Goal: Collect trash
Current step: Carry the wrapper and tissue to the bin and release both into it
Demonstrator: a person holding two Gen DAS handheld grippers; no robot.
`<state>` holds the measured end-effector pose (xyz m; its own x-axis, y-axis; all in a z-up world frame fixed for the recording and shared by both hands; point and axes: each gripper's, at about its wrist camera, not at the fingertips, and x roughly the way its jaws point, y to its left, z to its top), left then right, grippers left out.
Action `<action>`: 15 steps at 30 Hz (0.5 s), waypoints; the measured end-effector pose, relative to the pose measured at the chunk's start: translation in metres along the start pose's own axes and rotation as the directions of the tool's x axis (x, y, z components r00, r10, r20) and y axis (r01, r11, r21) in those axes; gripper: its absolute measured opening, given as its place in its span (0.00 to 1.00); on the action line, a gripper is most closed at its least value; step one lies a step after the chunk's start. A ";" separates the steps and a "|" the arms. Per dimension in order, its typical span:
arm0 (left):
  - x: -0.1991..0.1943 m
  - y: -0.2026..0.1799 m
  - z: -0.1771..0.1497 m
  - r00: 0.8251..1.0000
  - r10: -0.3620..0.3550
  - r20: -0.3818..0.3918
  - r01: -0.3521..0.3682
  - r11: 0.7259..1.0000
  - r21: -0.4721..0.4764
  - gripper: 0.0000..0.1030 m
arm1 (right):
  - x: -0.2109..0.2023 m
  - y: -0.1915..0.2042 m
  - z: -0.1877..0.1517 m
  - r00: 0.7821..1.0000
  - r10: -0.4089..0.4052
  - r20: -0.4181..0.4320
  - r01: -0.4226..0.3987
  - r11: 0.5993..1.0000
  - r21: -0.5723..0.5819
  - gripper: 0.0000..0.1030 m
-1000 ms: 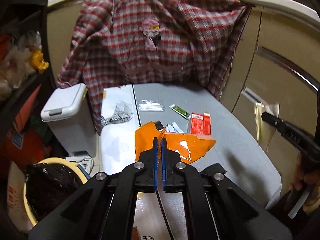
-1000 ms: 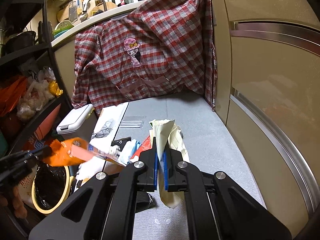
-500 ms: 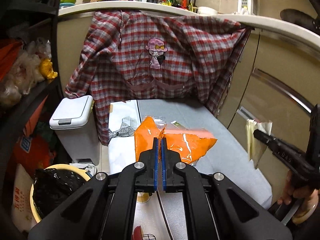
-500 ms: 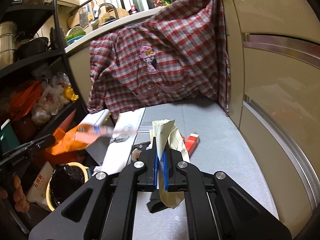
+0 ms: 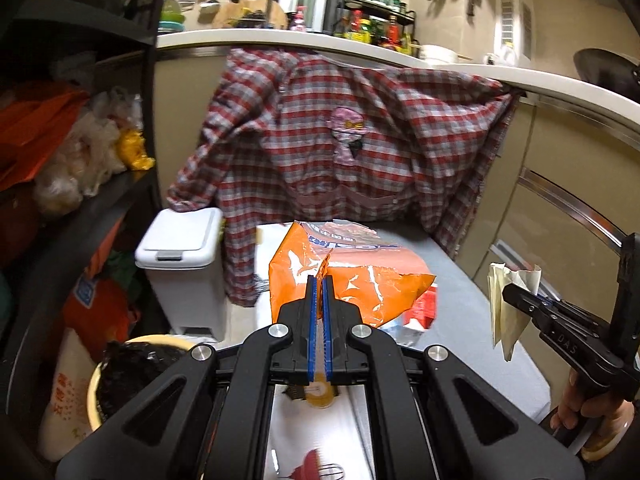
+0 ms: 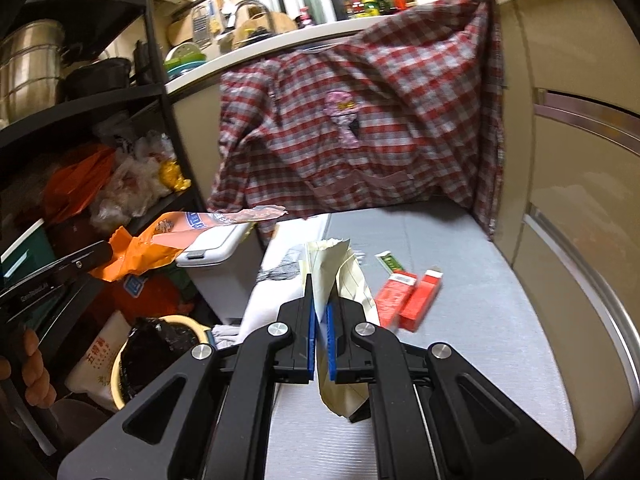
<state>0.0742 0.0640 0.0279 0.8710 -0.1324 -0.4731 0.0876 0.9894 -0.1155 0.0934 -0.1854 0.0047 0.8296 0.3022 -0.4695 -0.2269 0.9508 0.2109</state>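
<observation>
Orange wrapper, cream paper, red/white plaid shirt, white bin, red boxes.

A grey mat covers the low surface along the cabinet fronts, with a white sheet beside it on its left. On the grey lie two red packets just beside each other (one tilted against the other) and, a little farther back, a small green sachet.
</observation>
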 end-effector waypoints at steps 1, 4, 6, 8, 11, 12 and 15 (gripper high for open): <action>-0.002 0.005 -0.001 1.000 0.013 -0.001 -0.013 1.000 -0.005 0.02 | 0.002 0.007 0.000 1.000 0.011 -0.004 -0.011 1.000 -0.008 0.05; -0.009 0.024 -0.004 0.999 0.054 0.001 -0.054 0.998 -0.022 0.02 | 0.009 0.027 -0.001 0.999 0.046 -0.017 -0.047 0.998 -0.032 0.05; -0.013 0.035 -0.006 0.997 0.081 0.002 -0.081 0.996 -0.028 0.02 | 0.013 0.039 -0.002 0.997 0.067 -0.026 -0.068 0.997 -0.046 0.05; -0.017 0.046 -0.008 0.994 0.107 0.002 -0.107 0.994 -0.036 0.02 | 0.020 0.055 -0.002 0.995 0.094 -0.038 -0.096 0.993 -0.061 0.05; -0.024 0.065 -0.014 0.987 0.158 -0.005 -0.158 0.986 -0.054 0.02 | 0.027 0.075 -0.003 0.991 0.124 -0.051 -0.128 0.989 -0.077 0.05; -0.025 0.069 -0.016 0.985 0.170 -0.009 -0.170 0.984 -0.060 0.02 | 0.031 0.084 -0.003 0.989 0.139 -0.059 -0.143 0.986 -0.088 0.05; -0.030 0.086 -0.023 0.977 0.210 -0.025 -0.211 0.974 -0.083 0.02 | 0.038 0.105 -0.004 0.983 0.168 -0.071 -0.175 0.978 -0.110 0.05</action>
<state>0.0447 0.1518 0.0125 0.8579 0.0766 -0.5081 -0.1384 0.9867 -0.0848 0.0990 -0.0737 0.0060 0.7414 0.4618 -0.4869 -0.4234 0.8848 0.1946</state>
